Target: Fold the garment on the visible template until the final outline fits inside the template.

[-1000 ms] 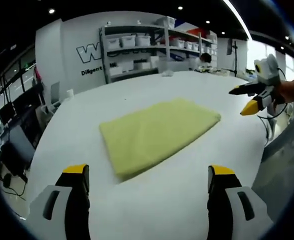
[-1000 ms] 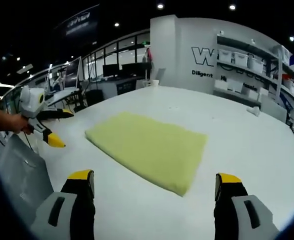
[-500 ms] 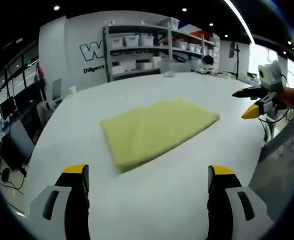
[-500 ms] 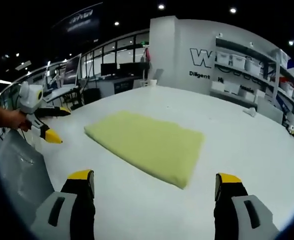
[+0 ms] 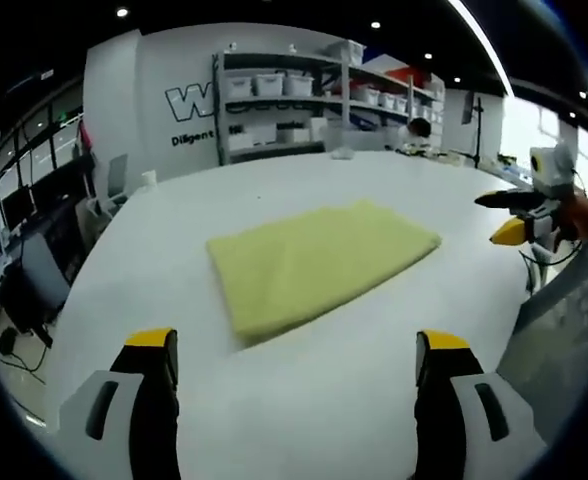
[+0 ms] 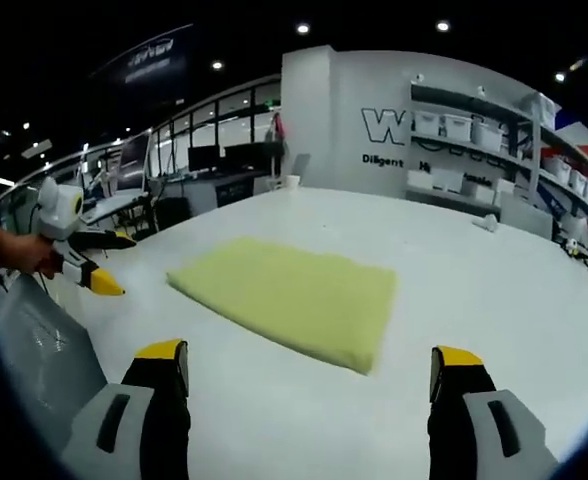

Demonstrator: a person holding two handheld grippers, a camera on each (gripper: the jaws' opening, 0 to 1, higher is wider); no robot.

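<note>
The yellow garment lies folded into a flat rectangle on the white surface, well apart from me. My left gripper and right gripper both hang before it, jaws wide apart, gripping nothing. No template outline is discernible to me, so I might judge the fit wrongly; another grab could undo the fold.
</note>
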